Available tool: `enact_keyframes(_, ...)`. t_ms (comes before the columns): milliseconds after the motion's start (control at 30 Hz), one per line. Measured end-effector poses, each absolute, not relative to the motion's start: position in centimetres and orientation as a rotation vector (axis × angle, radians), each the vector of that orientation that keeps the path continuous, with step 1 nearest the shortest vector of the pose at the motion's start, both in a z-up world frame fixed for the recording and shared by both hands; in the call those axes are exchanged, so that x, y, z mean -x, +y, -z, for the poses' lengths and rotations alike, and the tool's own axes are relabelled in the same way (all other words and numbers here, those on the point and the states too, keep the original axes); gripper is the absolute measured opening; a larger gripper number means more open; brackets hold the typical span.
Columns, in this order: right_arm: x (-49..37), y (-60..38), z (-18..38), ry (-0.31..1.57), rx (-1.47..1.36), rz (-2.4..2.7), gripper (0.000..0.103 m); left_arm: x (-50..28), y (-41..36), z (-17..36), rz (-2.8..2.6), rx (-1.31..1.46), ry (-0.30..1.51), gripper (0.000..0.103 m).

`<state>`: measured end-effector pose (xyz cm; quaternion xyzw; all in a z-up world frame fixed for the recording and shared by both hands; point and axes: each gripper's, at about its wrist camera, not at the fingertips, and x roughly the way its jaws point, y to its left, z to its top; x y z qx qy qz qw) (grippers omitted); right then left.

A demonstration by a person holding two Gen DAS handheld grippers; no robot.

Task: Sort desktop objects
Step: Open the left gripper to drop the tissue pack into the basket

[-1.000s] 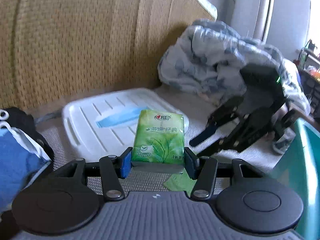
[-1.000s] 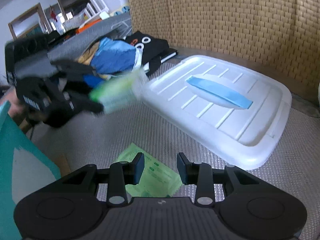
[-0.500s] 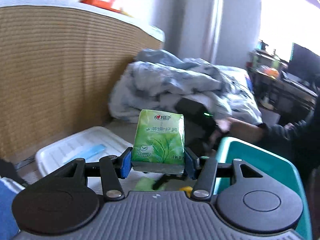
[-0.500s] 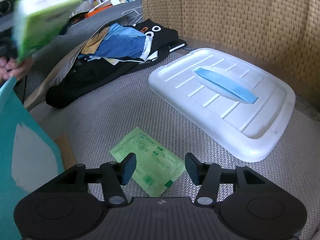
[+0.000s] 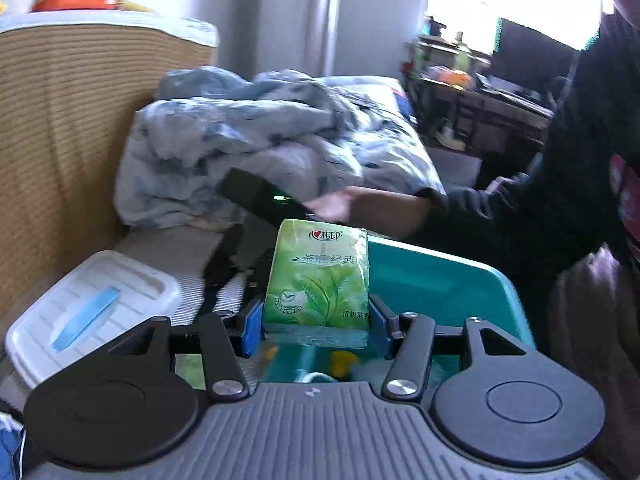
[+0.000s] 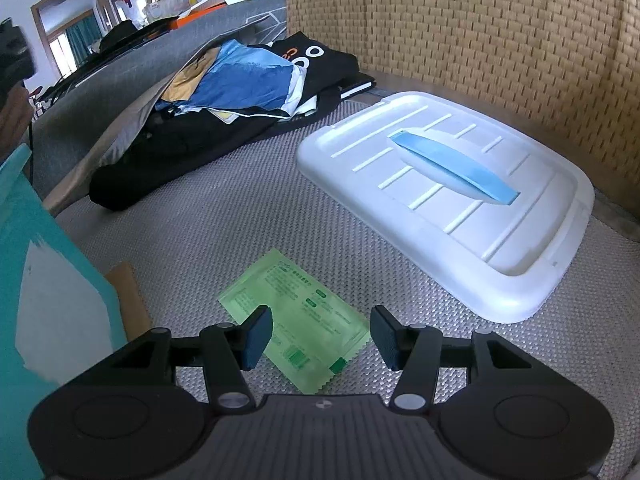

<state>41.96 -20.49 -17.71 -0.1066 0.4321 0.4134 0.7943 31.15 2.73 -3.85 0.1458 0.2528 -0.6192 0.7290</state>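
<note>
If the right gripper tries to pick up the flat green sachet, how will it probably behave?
The green sachet lies flat on the woven mat, so the pads probably cannot get under it easily. It looks thin and light, likely floppy once lifted. Its glossy film may slip between the right gripper pads.

Behind the tissue pack (image 5: 318,280) you hold, the teal bin (image 5: 440,276)'s contents are mostly hidden, and its wall runs off frame.

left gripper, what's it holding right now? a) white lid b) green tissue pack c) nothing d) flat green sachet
b: the left gripper has both blue pads pressed on the sides of the green tissue pack, raised over the teal bin.
</note>
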Motion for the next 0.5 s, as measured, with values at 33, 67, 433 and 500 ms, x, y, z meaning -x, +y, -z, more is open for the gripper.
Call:
enact_keyframes(33, -42.0, -20.5, 17.7, 0.929, 0.230, -0.888, 0.058, -31.0, 2.5, 3.8, 1.375, -0.328, 0.566, 0.056)
enact_keyframes(67, -42.0, -20.5, 17.8, 0.932, 0.229, -0.887, 0.058, -30.8, 2.3, 3.8, 1.386, -0.335, 0.576, 0.056)
enact_keyframes(433, -42.1, -20.7, 17.8, 0.931, 0.235, -0.888, 0.058, -28.4, -0.2, 3.7, 1.415, -0.498, 0.649, 0.056)
enact_keyframes(500, -42.2, -20.6, 17.9, 0.935, 0.236, -0.889, 0.058, -28.0, -0.5, 3.6, 1.414, -0.519, 0.652, 0.056)
